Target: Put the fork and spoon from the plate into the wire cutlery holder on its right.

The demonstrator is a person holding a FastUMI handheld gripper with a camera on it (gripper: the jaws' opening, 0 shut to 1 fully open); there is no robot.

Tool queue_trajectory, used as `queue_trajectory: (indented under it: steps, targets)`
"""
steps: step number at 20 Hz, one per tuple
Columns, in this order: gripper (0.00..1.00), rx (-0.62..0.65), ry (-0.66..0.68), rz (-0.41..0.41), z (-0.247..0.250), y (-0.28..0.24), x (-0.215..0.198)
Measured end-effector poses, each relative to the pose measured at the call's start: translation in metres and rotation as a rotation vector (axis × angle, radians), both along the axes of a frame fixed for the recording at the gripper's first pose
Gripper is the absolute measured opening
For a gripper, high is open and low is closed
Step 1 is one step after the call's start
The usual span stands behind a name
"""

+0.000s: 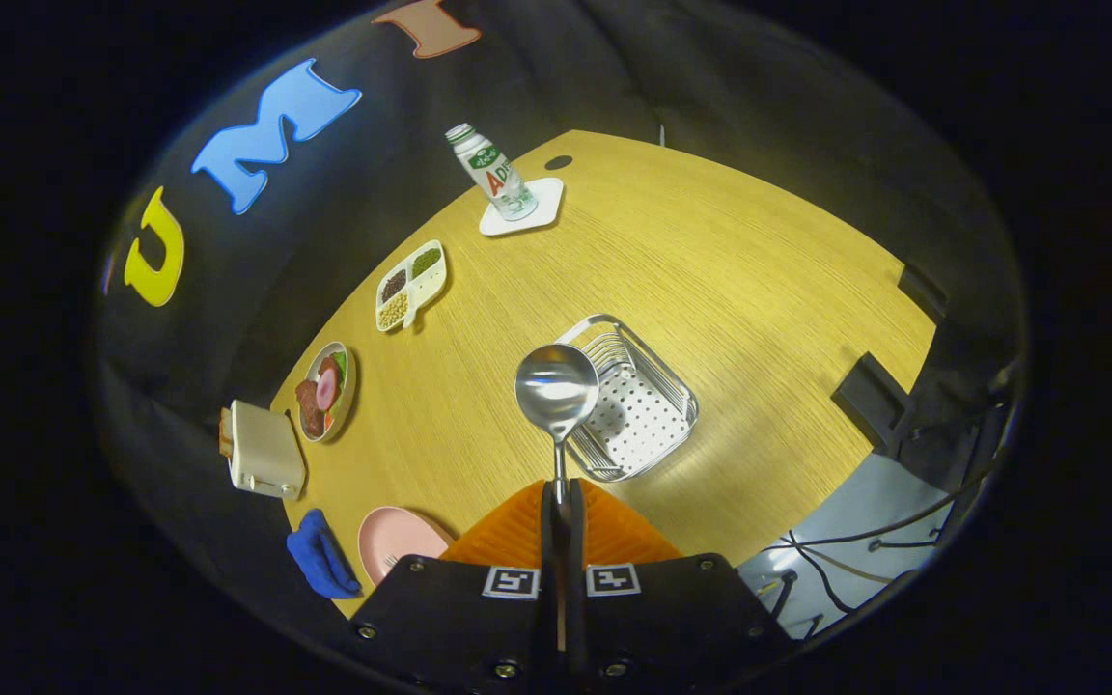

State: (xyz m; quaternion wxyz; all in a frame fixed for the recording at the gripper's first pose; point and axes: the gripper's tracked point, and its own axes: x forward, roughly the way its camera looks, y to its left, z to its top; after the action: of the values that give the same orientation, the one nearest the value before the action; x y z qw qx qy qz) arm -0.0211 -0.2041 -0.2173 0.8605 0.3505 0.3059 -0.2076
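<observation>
My gripper [562, 502] is shut on the handle of a steel spoon [556, 388], which sticks out ahead of the orange fingers [508, 531], bowl forward. The spoon is lifted above the wooden table, and its bowl overlaps the near left rim of the wire cutlery holder [635, 401]. The holder has a white perforated bottom and looks empty. A pink plate [402, 541] lies to the left of my fingers, with the tines of a fork [389, 561] showing on it; my gripper body hides part of the plate.
A blue cloth [320, 554] and a white toaster [264, 450] sit left of the plate. Farther along are a plate of food [326, 390], a divided dish of beans [411, 285] and a tilted-looking bottle [492, 174] on a white coaster. Cables [846, 560] hang past the table's right edge.
</observation>
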Motion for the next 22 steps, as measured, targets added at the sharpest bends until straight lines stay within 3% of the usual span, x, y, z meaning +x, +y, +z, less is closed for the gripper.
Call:
queue_trajectory:
  steps: [22]
  targets:
    - [0.12,-0.001,0.008,-0.076,0.011,-0.015,-0.006]
